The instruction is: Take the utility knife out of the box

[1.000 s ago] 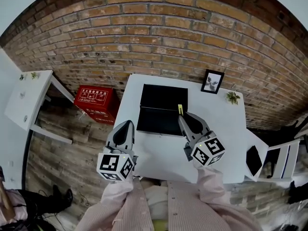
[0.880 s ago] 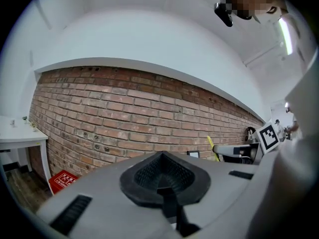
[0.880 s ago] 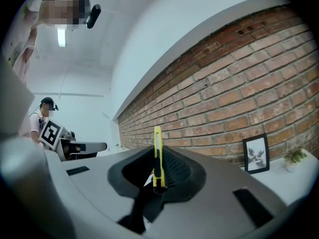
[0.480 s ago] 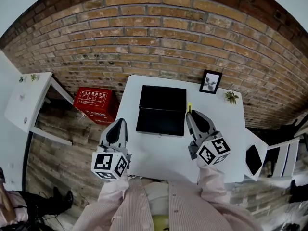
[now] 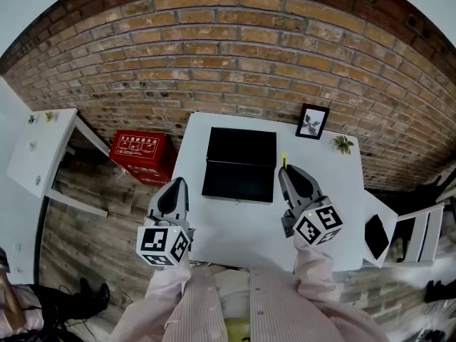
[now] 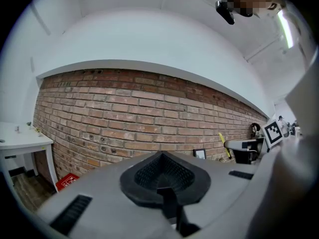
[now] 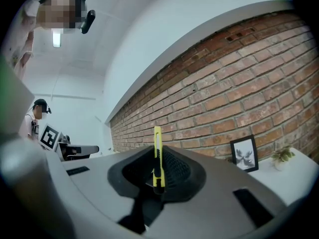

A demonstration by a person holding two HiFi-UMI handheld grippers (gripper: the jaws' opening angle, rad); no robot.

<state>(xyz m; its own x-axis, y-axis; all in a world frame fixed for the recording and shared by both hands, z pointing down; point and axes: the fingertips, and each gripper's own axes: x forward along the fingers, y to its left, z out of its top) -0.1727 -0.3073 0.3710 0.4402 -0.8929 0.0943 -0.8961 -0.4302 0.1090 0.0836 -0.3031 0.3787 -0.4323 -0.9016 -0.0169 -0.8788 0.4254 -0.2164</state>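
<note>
Your right gripper (image 5: 287,171) has the yellow utility knife (image 7: 157,153) pinched between its jaws. They stand narrow, clamped on its slim body, and it stands on edge with its yellow end poking out past the tips toward the brick wall (image 5: 235,55). The knife is clear of the black box (image 5: 240,164), which lies open on the white table (image 5: 242,226). You're holding the knife just beside the box's right edge. Off to the right, a small picture frame (image 5: 313,122) and a little plant (image 5: 344,144) sit near the wall. Your left gripper (image 6: 160,168) is at the table's left edge, pads pressed together on nothing.
</note>
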